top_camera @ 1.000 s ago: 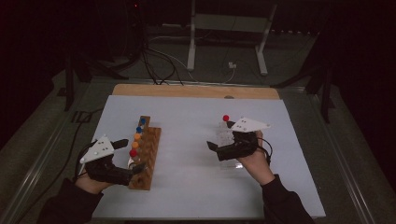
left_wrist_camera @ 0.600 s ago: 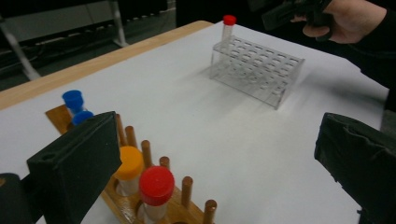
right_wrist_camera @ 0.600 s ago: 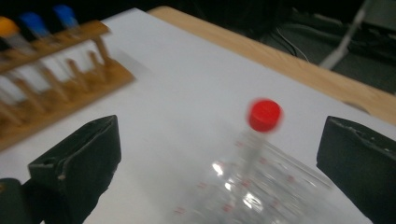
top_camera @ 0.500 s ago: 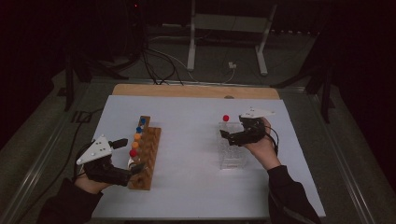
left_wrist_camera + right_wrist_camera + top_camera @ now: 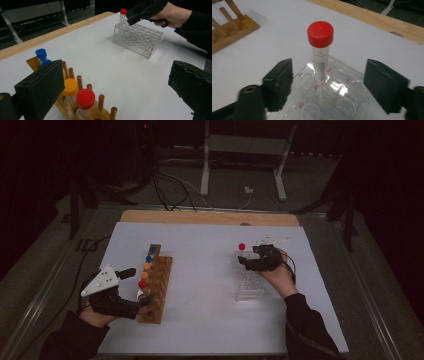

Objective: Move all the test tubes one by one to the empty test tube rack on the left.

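A red-capped tube (image 5: 242, 247) (image 5: 320, 47) stands upright in the far end of a clear plastic rack (image 5: 248, 285) (image 5: 342, 105). My right gripper (image 5: 252, 260) (image 5: 329, 72) is open with this tube between its jaws. The jaws have just been closing, and the pads stand apart from the tube. At the left, a wooden peg rack (image 5: 157, 290) (image 5: 97, 112) holds red (image 5: 85, 98), orange (image 5: 70, 87) and blue (image 5: 41, 53) capped tubes. My left gripper (image 5: 136, 287) (image 5: 115, 75) is open at the rack's near end, with the red and orange tubes close to its left jaw.
A white sheet (image 5: 200, 270) covers the table, with a bare wooden strip (image 5: 210, 217) along the far edge. Beyond it are cables and stand legs (image 5: 205, 170) on the dark floor. The right hand and sleeve (image 5: 180, 17) reach over the clear rack (image 5: 140, 37).
My right gripper moved away from the person along the clear rack and sank around the red-capped tube, its jaws narrower now. The left gripper stayed put.
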`<action>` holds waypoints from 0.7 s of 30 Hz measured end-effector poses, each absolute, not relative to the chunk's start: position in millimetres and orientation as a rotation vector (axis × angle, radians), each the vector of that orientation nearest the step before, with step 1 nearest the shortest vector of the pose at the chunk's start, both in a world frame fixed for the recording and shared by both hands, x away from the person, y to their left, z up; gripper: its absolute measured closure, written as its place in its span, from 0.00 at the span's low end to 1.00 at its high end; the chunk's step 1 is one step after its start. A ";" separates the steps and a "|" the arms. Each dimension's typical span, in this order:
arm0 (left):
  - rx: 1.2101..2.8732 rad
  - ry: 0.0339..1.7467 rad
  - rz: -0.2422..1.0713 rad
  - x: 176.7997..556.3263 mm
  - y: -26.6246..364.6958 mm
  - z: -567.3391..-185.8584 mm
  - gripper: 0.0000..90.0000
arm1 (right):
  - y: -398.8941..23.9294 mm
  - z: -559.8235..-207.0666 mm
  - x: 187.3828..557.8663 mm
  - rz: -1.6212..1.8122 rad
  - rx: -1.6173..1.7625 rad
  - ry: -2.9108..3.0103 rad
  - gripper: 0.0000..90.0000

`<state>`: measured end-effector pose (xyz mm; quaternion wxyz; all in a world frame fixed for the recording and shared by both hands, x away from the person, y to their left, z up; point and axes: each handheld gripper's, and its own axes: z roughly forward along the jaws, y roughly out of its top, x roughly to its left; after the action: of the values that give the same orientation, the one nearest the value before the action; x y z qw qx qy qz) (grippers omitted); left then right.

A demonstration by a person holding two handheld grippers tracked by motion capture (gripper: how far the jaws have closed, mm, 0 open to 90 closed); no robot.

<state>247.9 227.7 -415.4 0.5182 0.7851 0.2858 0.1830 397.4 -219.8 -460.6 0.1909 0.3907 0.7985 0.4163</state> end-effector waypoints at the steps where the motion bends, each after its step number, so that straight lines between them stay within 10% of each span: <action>1: 1.883 0.687 0.440 247.9 227.7 -415.4 0.01 | -219.5 -460.9 398.8 1.171 1.098 2.250 0.34; 14: 1.886 0.686 0.441 248.0 228.7 -415.0 0.01 | -211.1 -463.8 410.6 1.158 1.073 2.321 0.79; 21: 1.884 0.687 0.440 247.8 229.2 -414.7 0.01 | -207.0 -462.5 410.7 1.137 1.041 2.324 0.82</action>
<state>247.8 229.2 -414.7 0.5180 0.7850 0.2861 0.1835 410.7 -207.0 -462.5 0.1754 0.3674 0.8205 0.4012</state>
